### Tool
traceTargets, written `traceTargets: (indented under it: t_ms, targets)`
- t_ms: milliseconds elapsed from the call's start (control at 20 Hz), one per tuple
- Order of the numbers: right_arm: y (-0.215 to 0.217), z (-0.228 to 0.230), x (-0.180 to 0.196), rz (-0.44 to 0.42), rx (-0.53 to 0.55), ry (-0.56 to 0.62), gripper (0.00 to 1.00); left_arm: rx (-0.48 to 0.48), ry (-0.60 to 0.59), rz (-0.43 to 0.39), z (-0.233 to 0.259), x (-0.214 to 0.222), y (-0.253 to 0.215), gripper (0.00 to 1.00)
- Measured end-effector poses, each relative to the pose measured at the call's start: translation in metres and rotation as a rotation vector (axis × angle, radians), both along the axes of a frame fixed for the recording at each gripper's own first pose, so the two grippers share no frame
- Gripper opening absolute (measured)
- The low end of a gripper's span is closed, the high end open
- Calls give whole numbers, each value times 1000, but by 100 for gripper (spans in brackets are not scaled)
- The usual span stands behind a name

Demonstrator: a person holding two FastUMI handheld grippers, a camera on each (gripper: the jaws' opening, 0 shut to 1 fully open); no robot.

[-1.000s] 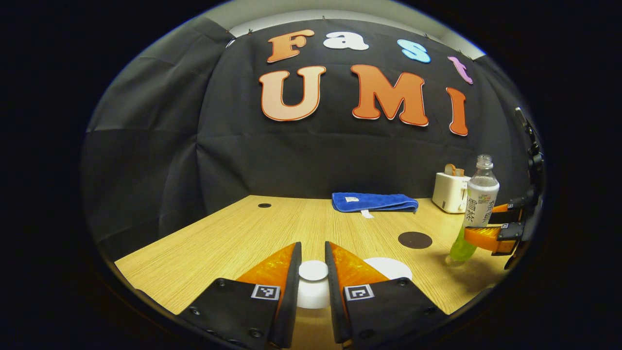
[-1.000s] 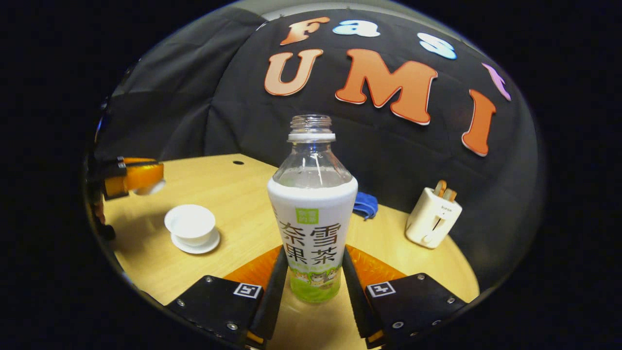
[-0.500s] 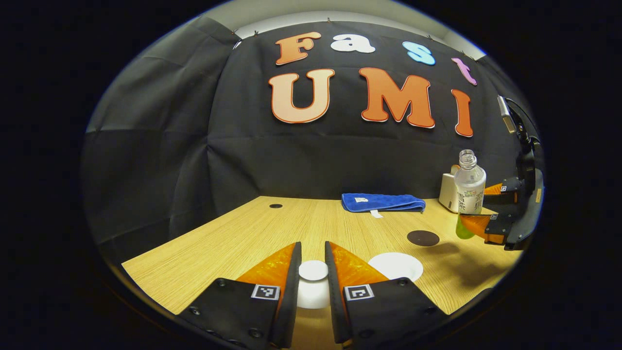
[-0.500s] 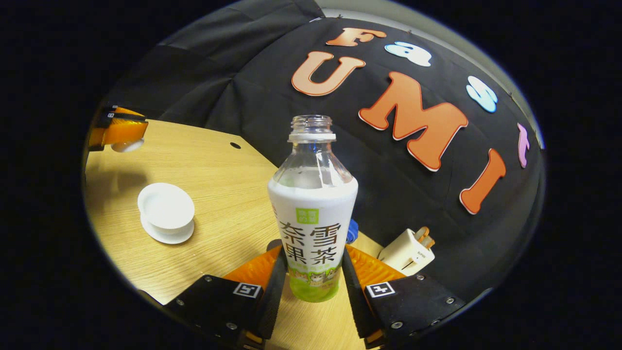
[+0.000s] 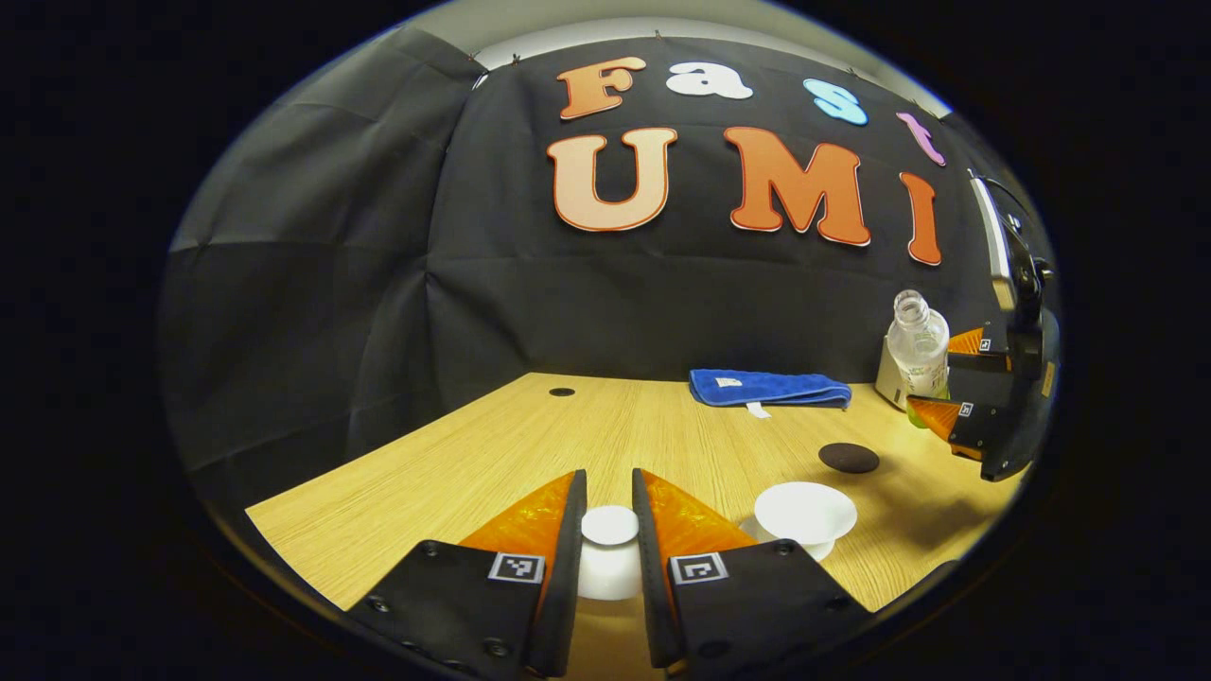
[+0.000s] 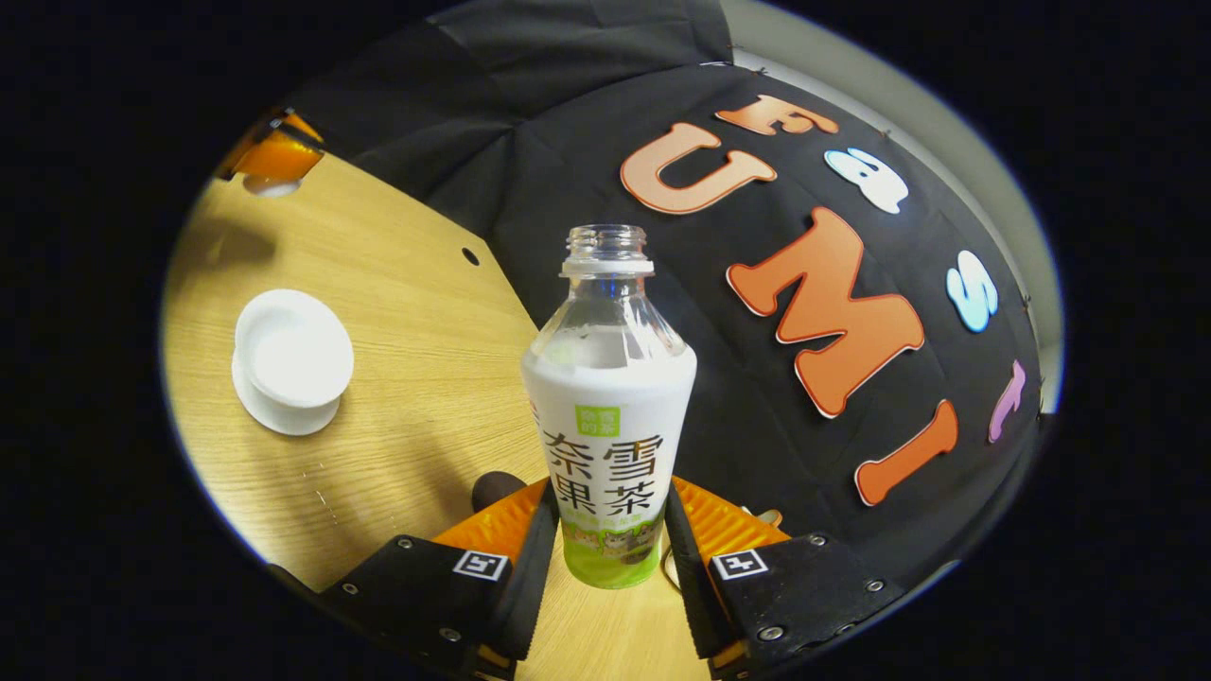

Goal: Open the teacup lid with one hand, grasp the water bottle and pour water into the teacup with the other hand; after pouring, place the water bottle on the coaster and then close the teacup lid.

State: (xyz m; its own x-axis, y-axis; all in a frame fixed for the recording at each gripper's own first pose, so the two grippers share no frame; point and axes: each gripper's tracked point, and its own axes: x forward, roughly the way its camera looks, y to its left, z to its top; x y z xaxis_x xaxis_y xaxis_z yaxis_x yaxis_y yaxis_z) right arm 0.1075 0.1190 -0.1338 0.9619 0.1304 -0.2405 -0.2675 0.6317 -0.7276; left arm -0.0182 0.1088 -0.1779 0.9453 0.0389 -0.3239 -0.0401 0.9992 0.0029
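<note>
Left to right, left gripper view. Your left tongs (image 5: 609, 530) are clamped on the teacup lid (image 5: 609, 526), held above the surface (image 5: 454, 473) and clear of the cup. The teacup (image 5: 805, 513) stands open on its saucer just right of them; over the last second it has slid further into view, so you have drifted the lid hand left and back. The dark coaster (image 5: 849, 458) lies beyond the cup, bare. A blue towel (image 5: 768, 388) lies at the far edge.

At the far right, your right tongs (image 5: 932, 388) are clamped on the water bottle (image 5: 917, 345), which has moved away from the cup and now reads smaller.

Right gripper view: the bottle (image 6: 607, 416) sits uncapped between the fingers, and the whole scene has rolled, so the bottle is tipping mouth-first toward the teacup (image 6: 293, 355).

Judgement: the pour is starting, but no water is leaving the mouth yet. The mouth looks well short of the cup; close that gap before tilting further.

Pose: left hand level, pointing at the wall; right hand rolled toward the cup.
</note>
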Motion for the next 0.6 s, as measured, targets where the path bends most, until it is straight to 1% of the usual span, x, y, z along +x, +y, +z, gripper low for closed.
traceTargets:
  t_ms: [100, 150, 300, 350, 500, 550, 600]
  targets:
    - [3, 1, 0, 21, -74, -33, 64, 6, 0, 1, 0, 0, 1, 33]
    - [5, 2, -1, 33, -110, -53, 64, 6, 1, 1, 0, 1, 1, 34]
    - [9, -5, 1, 62, -165, -72, 64, 3, 3, -2, -1, -1, 0, 33]
    - [9, -3, 2, 69, -192, -91, 64, 4, 4, -5, -1, -2, 0, 34]
    - [12, 9, 7, 86, -302, -178, 64, 5, 6, -3, -1, -3, 2, 33]
    - [12, 8, 8, 91, -332, -196, 64, -4, 8, -3, -2, -3, 1, 34]
    - [13, 8, 12, 98, -355, -212, 64, -11, 9, -4, -3, -3, 1, 33]
